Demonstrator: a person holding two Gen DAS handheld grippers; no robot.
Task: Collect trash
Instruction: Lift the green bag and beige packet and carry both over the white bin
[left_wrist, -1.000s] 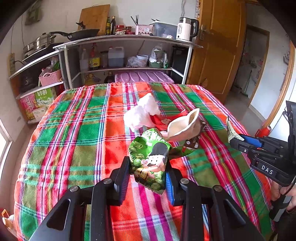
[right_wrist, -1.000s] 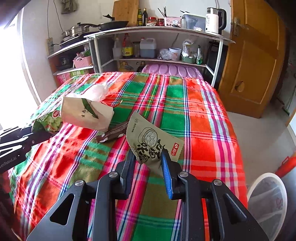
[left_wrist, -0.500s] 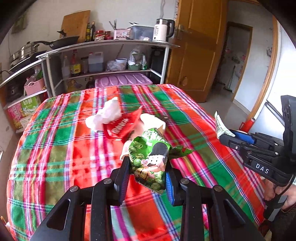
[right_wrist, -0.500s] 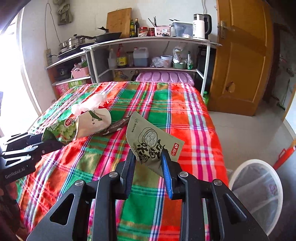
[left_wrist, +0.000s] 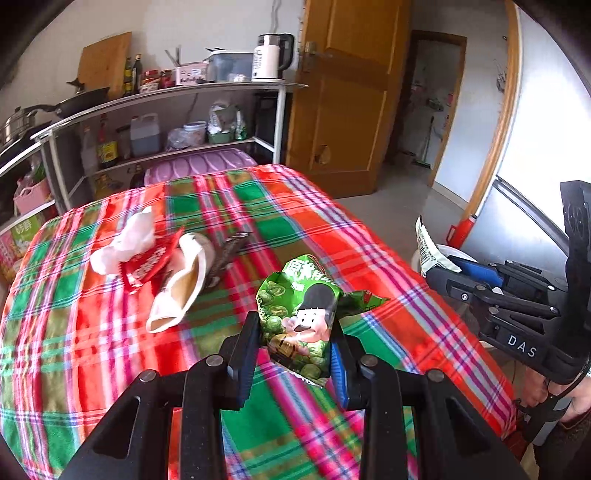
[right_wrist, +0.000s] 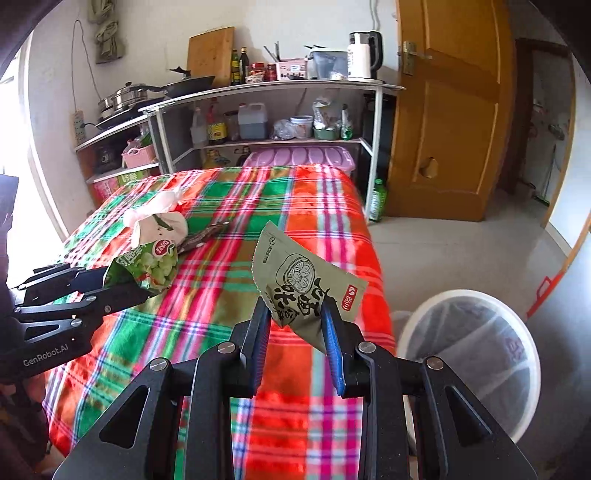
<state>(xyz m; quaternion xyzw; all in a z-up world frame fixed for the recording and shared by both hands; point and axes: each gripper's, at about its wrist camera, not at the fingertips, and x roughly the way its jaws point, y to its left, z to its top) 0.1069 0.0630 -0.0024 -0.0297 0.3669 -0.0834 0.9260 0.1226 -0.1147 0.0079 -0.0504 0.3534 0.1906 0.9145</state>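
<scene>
Both grippers are loaded: the left gripper (left_wrist: 295, 352) pinches a green pea-snack bag (left_wrist: 301, 317) between its pads, and the right gripper (right_wrist: 295, 332) clamps an olive-green snack packet (right_wrist: 304, 286) by its lower edge, each wrapper standing up clear of the cloth. Neither pair of jaws is wide; they sit narrowed onto the foil.

By size, the plaid-covered table (right_wrist: 207, 325) fills most of each view, and beside its right edge on the floor stands a white trash bin (right_wrist: 467, 354) with a pale liner, its mouth open upward. On the cloth, well away from both grippers, lie a crumpled white tissue (left_wrist: 127, 240), a cream wrapper (left_wrist: 184, 282), a red packet (left_wrist: 147, 264) and a dark brown wrapper (left_wrist: 227, 253).

The step in hand looks like the carry to the bin. Next, the right gripper needs to get over the rim and let go with the packet fully above the liner; the left gripper follows. Light foil may cling to a pad or drift past the rim. Four pieces remain to fetch.
</scene>
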